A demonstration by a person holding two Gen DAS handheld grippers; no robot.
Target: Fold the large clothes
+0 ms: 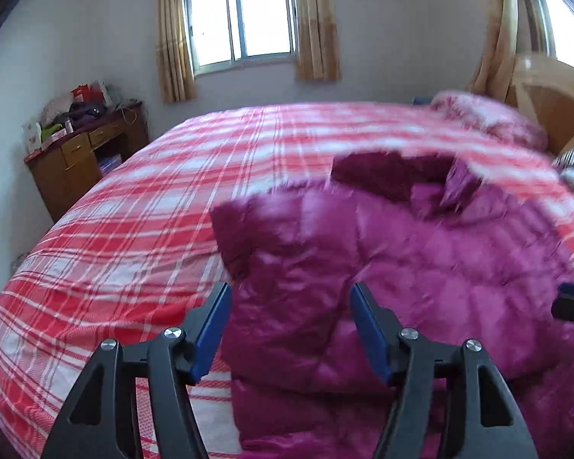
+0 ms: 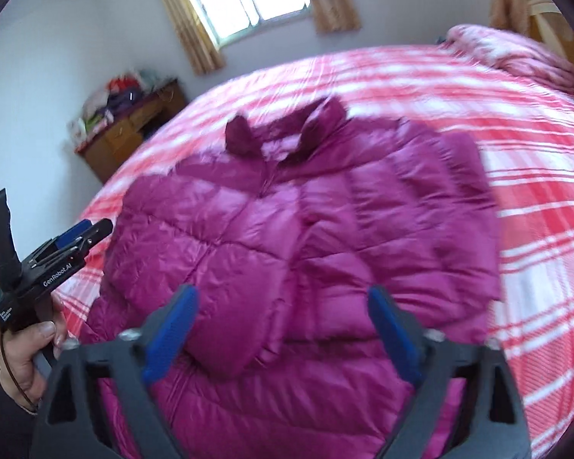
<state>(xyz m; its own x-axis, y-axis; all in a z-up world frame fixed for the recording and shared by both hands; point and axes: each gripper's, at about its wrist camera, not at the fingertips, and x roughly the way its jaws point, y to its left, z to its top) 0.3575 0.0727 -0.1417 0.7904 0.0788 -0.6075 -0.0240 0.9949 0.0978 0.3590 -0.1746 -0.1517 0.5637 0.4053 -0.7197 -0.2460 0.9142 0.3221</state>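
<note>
Plainly, magenta jacket (image 2: 306, 237) flat, checked bedspread (image 1: 134, 199)

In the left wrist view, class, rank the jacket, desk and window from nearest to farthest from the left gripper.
1. Jacket: on the bed, right before the left gripper.
2. Desk: left, by the wall beyond the bed.
3. Window: far wall, top centre.
</note>
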